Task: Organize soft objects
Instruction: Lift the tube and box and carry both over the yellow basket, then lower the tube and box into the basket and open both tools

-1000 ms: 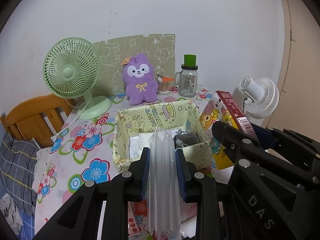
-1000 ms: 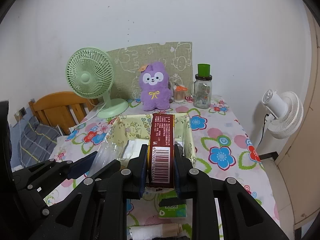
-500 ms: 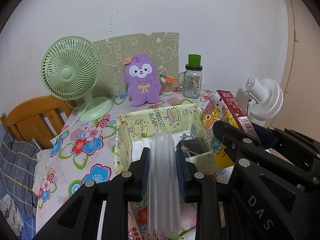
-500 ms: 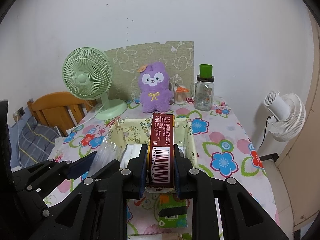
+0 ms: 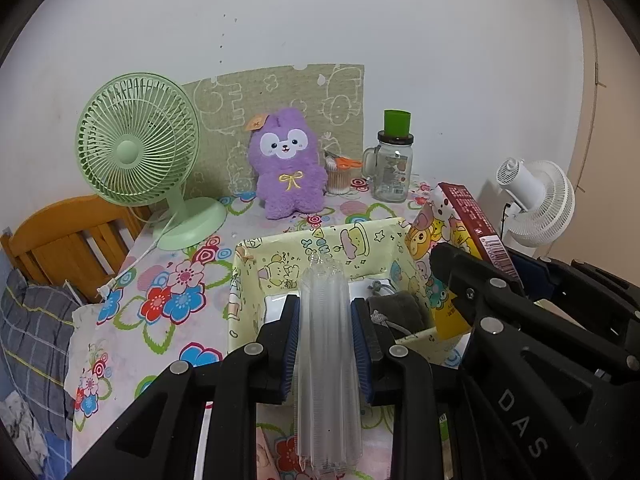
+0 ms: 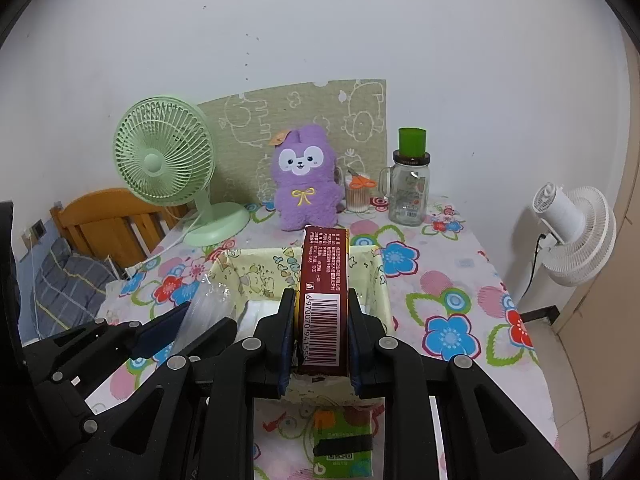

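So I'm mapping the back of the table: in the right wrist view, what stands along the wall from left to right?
Green fan → purple plush → small cup with orange scissors → glass jar with green lid → white fan, which is off the table's right edge.

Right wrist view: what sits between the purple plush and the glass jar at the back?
A small clear container of cotton swabs with orange scissors on top stands between the purple plush and the glass jar; the left wrist view shows it too.
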The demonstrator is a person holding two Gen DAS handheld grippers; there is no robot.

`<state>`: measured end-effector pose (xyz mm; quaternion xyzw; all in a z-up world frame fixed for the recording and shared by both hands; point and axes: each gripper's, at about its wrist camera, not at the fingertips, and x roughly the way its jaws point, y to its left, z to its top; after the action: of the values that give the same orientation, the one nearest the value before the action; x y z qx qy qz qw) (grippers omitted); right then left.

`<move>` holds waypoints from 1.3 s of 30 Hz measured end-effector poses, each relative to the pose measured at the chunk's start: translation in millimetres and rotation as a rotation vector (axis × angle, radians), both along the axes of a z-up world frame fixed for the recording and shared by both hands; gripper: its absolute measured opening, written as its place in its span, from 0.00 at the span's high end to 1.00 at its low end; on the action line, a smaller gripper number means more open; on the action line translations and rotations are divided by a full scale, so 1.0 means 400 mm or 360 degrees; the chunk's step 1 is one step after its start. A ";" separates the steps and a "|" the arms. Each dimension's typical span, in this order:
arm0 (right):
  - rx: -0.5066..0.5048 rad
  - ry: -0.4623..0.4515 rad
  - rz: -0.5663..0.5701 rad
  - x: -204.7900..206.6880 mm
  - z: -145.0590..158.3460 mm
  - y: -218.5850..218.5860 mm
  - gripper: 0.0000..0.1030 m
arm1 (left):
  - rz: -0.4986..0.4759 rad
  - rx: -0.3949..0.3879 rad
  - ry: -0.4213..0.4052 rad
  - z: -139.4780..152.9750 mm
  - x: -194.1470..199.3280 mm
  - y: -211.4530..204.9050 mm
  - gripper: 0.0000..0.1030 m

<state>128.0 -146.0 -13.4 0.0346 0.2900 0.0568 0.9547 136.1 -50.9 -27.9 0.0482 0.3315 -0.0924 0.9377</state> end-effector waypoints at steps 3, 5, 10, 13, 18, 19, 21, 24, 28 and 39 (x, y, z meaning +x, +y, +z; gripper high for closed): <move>0.0001 0.0004 -0.0007 0.013 -0.002 -0.002 0.75 | 0.0002 0.0000 0.0007 -0.003 0.015 -0.001 0.76; -0.0002 0.0009 -0.0006 0.025 -0.004 0.001 0.75 | 0.0005 0.0012 0.0013 -0.006 0.025 -0.003 0.76; -0.0012 0.0011 -0.0011 0.050 -0.008 0.006 0.75 | 0.0011 0.0024 0.0026 -0.010 0.054 -0.003 0.76; -0.0006 0.0018 -0.0015 0.067 -0.013 0.004 0.75 | 0.0017 0.0041 0.0026 -0.013 0.071 -0.003 0.76; -0.0017 0.0038 -0.0027 0.099 -0.024 0.002 0.75 | 0.0031 0.0058 0.0039 -0.025 0.100 -0.007 0.76; -0.0017 0.0044 -0.0027 0.104 -0.027 0.002 0.75 | 0.0033 0.0058 0.0044 -0.028 0.106 -0.008 0.76; -0.0013 0.0060 -0.0026 0.117 -0.035 0.001 0.75 | 0.0041 0.0059 0.0047 -0.034 0.118 -0.008 0.76; 0.0002 0.0081 -0.0023 0.137 -0.044 -0.002 0.75 | 0.0063 0.0050 0.0024 -0.038 0.130 -0.007 0.76; 0.0002 0.0105 -0.0031 0.162 -0.058 -0.004 0.75 | 0.0071 0.0046 0.0048 -0.053 0.156 -0.007 0.75; 0.0001 0.0134 -0.0089 0.209 -0.102 0.002 0.21 | 0.0129 0.0054 0.0061 -0.087 0.194 0.013 0.30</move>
<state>211.8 -145.3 -54.1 0.0453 0.3290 0.0289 0.9428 213.7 -45.5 -62.6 0.0488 0.3526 -0.0496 0.9332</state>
